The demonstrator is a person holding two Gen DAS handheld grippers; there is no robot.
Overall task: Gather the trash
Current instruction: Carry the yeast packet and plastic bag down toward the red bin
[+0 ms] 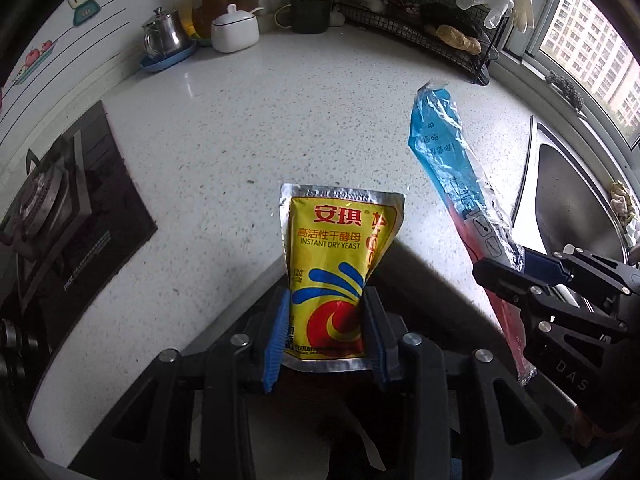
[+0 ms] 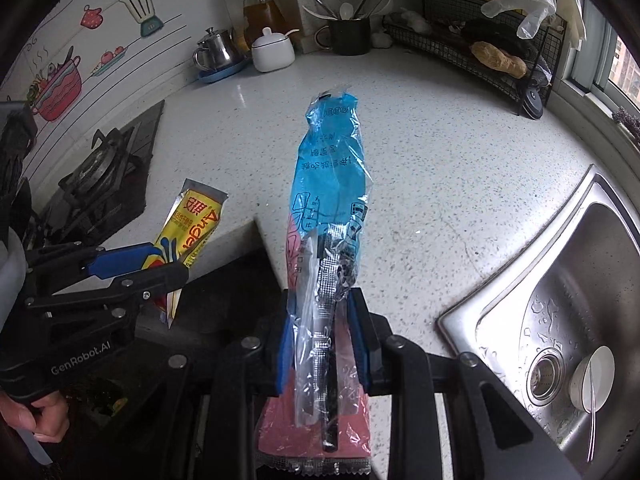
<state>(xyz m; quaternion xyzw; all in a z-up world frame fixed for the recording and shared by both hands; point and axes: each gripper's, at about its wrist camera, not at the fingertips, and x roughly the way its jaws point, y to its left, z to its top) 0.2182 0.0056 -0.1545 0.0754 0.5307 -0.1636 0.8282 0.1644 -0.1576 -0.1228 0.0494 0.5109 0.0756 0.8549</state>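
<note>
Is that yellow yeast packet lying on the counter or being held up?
Held up. The left gripper pinches the yellow foil yeast packet between its blue pads, above the white speckled countertop.

The left gripper (image 1: 326,336) was closed on a yellow yeast packet (image 1: 338,268), with its two blue pads pressed to the packet's sides, and the packet stood up tall above the white speckled counter (image 1: 240,128). To the right, the right gripper (image 1: 516,276) was pinching a long blue and pink plastic wrapper (image 1: 444,156) that stuck up at a slant, near the shiny sink (image 1: 572,196). At the back of the counter sat a white sugar pot (image 1: 235,28), a little metal teapot (image 1: 164,36) on a blue dish and a dark cup of spoons (image 1: 310,10), and the black stove (image 1: 52,208) was off to the left.
</note>
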